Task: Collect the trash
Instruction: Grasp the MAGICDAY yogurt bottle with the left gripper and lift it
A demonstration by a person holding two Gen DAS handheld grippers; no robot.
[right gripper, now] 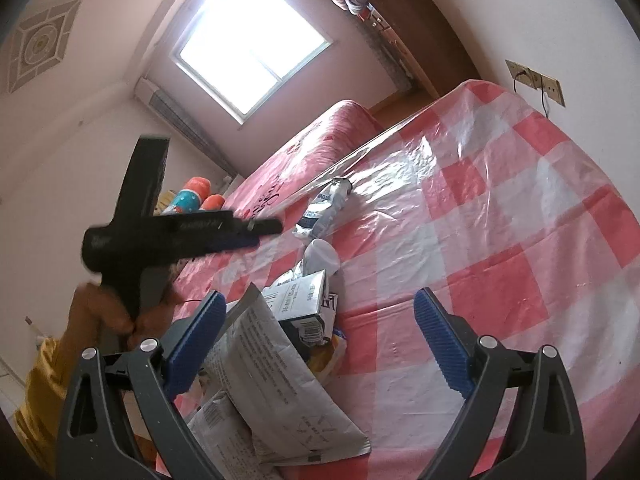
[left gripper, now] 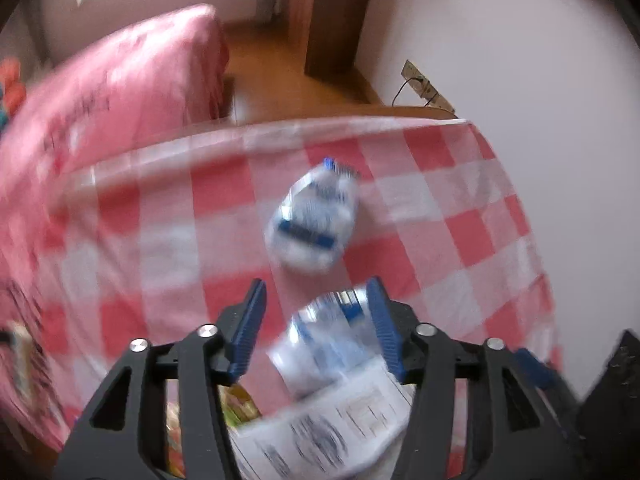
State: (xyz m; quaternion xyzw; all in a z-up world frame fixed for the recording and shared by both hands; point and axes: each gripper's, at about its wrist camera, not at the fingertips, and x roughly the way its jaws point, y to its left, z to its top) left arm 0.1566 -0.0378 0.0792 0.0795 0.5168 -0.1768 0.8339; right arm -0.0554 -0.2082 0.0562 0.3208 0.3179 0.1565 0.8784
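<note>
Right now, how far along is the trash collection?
Partly gathered: printed paper, carton and cup lie heaped on the checked cloth. In hand: nothing gripped; left gripper and right gripper stand open. Left: crushed bottle lies apart; no bin shows.

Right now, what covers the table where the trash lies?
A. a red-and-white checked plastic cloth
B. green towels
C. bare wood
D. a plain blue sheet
A: the checked cloth shows red and white squares with a glossy shine, under the crushed bottle and papers.
</note>
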